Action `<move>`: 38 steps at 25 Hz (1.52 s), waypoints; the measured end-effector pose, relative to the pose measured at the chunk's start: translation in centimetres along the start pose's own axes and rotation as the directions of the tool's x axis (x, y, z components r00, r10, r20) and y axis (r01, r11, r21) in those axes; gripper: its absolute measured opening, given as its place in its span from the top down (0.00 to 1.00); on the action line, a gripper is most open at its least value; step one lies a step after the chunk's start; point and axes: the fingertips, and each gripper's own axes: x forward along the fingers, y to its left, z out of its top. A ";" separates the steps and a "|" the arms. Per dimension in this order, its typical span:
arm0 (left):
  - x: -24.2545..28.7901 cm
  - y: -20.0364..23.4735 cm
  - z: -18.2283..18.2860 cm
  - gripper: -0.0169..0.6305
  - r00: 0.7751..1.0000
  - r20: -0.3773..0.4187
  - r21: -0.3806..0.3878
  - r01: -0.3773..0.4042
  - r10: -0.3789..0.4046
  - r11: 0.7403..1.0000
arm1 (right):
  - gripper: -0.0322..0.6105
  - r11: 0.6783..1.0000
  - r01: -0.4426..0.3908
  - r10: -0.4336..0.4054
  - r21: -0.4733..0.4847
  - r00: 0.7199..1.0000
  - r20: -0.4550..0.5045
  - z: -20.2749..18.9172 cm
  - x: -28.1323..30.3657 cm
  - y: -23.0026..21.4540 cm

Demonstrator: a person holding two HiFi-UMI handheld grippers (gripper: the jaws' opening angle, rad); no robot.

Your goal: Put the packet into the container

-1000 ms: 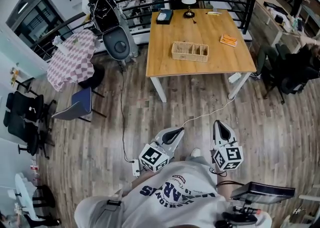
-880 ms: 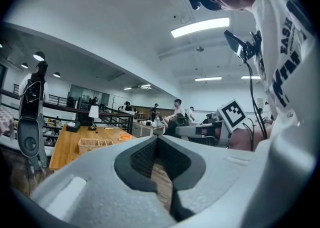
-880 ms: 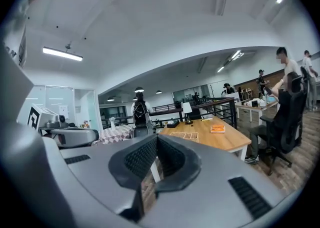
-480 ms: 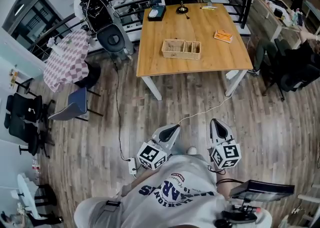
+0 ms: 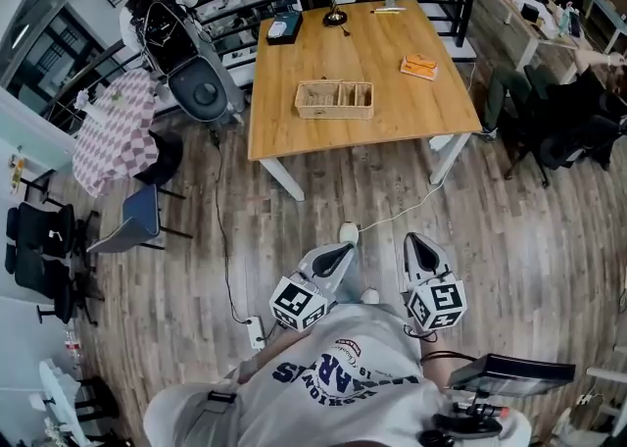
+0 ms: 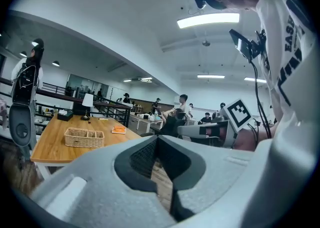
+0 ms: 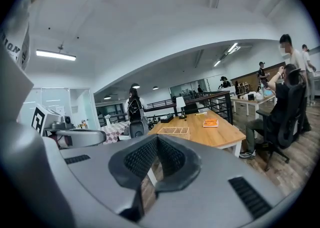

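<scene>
Table shifted left, now 12 o'clock; packet at 1, right of container. Left gripper, right gripper closed, empty.

Bright, even light fills the room, coming from ceiling strip lights that burn out to white glare in the left gripper view. The wooden surface is evenly lit, with only a soft shadow beneath it on the floor. The head view bows strongly toward its edges. Both gripper views sit inside a dark round vignette; the left gripper and right gripper look soft close to the lens, while the far room is sharper.
</scene>
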 end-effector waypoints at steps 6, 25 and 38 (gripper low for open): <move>4.1 1.0 1.9 0.97 0.997 0.023 0.047 0.066 -0.067 0.997 | 0.94 0.998 0.060 -0.060 0.003 0.998 0.017 1.6 1.5 -3.4; 11.5 12.1 2.0 0.97 0.998 -0.019 -0.019 0.052 -0.052 0.998 | 0.94 1.000 0.008 -0.008 -0.016 1.000 -0.005 5.4 14.8 -6.4; 20.9 23.3 9.6 0.97 0.979 0.042 0.033 0.200 -0.202 0.979 | 0.94 0.989 0.119 -0.118 -0.085 0.993 0.015 14.8 24.5 -9.9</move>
